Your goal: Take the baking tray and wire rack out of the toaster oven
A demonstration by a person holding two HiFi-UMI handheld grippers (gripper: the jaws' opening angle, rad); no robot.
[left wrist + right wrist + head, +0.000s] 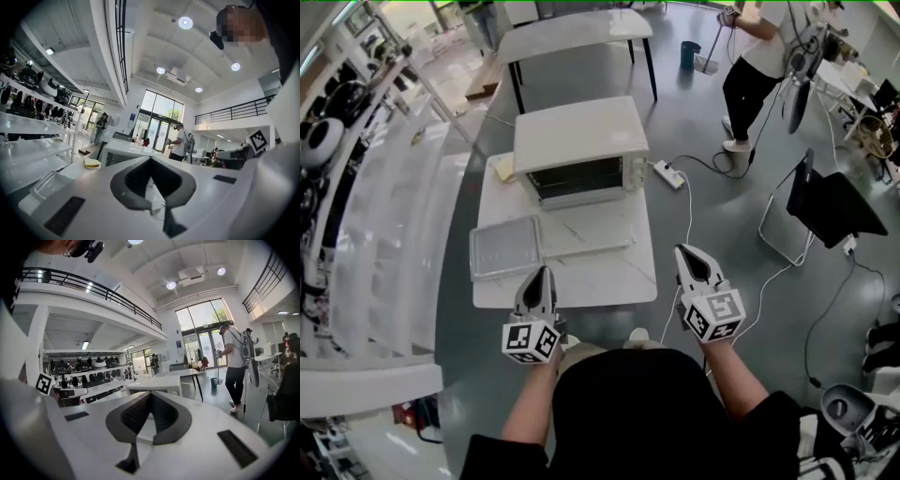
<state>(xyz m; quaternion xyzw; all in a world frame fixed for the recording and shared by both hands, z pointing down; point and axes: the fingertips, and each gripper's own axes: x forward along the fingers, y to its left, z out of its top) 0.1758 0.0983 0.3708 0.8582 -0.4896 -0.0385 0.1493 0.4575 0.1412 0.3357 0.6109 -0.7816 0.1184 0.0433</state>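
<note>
the hall was bright and evenly lit by round ceiling lights [185, 22] and daylight from tall windows [202, 315]. all three views bent strongly toward their edges, the gripper views ringed by black corners. the toaster oven [579, 139] held a dark cavity, and shadows on the white table [609, 277] were faint.

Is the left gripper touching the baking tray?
Apart. In the left gripper view, the baking tray lies well left of the shut, empty left gripper.
</note>
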